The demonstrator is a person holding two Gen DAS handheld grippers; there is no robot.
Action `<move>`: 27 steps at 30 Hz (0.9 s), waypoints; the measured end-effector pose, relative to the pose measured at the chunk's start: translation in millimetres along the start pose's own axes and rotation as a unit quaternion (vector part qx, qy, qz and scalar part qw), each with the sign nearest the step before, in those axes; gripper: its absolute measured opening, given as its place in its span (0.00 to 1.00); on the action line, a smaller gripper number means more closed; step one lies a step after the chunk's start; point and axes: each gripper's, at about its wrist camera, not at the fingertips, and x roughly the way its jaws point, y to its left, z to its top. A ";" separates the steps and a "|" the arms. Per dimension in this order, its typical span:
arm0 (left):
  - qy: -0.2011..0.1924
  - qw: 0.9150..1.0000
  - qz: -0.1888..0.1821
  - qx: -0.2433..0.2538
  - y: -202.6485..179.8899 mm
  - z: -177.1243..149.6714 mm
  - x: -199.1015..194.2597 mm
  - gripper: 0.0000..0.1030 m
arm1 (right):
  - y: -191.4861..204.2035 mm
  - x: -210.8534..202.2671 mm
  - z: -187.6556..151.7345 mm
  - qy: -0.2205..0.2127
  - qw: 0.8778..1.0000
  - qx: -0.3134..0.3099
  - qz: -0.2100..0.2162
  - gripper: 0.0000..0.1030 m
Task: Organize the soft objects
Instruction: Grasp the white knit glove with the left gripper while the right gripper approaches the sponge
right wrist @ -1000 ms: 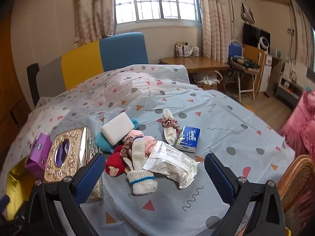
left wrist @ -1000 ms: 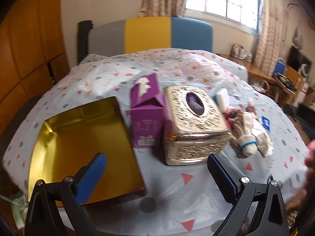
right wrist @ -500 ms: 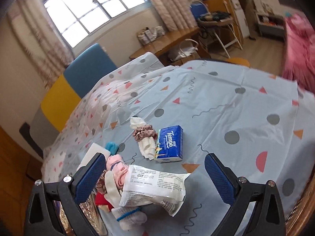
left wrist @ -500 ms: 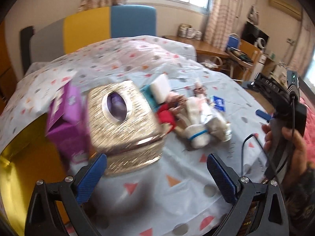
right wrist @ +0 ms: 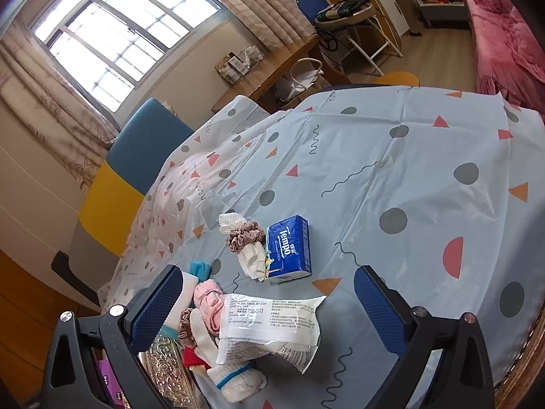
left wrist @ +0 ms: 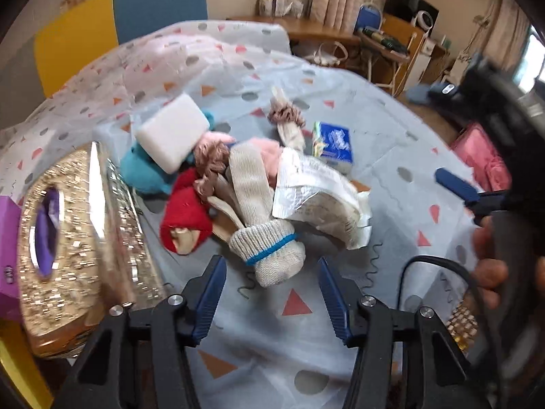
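Socks and soft bits sat heaped just right of the gold tissue box (left wrist: 68, 238), on the tablecloth (right wrist: 425, 177). I saw the cream sock with blue band (left wrist: 269, 248) nearest my left gripper (left wrist: 269, 293), whose jaws had just been closing but gripped nothing, the cuff barely ahead of them. White sponge (left wrist: 170, 133) lay atop the teal sock (left wrist: 143, 173). Plastic packet (right wrist: 269, 320) overlapped the heap. Right gripper (right wrist: 265, 306) hung wide, unclamped, over the packet; blue tissue pack (right wrist: 289, 248) lay beyond the heap.

home bedroom, curtained window (right wrist: 129, 41), pink bedding (right wrist: 504, 44)
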 end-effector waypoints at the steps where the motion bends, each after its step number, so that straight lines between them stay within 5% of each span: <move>1: 0.007 1.000 0.004 -0.003 -1.0 1.6 9.3 0.55 | 0.2 0.8 -0.2 0.002 1.000 -0.001 0.001 1.00; 6: 0.016 0.999 0.035 -0.002 -3.4 11.2 43.6 0.55 | 3.3 4.1 -1.5 0.012 1.000 -0.008 0.006 1.00; 8: 0.014 0.999 0.038 0.009 -5.1 10.5 51.2 0.46 | 3.2 5.5 -1.7 0.015 1.000 -0.007 0.006 1.00; 10: -0.005 0.999 0.034 0.022 -6.4 2.9 41.3 0.36 | 2.7 6.5 -2.3 0.017 1.000 -0.006 0.006 1.00; 22: -0.030 0.998 -0.008 0.059 18.9 -92.9 -25.7 0.35 | 26.8 18.2 -12.8 0.046 0.996 -0.075 -0.005 0.99; 27: -0.030 0.999 -0.009 0.038 43.6 -118.6 -30.2 0.36 | 54.0 41.9 -27.8 0.125 0.986 -0.109 0.036 0.94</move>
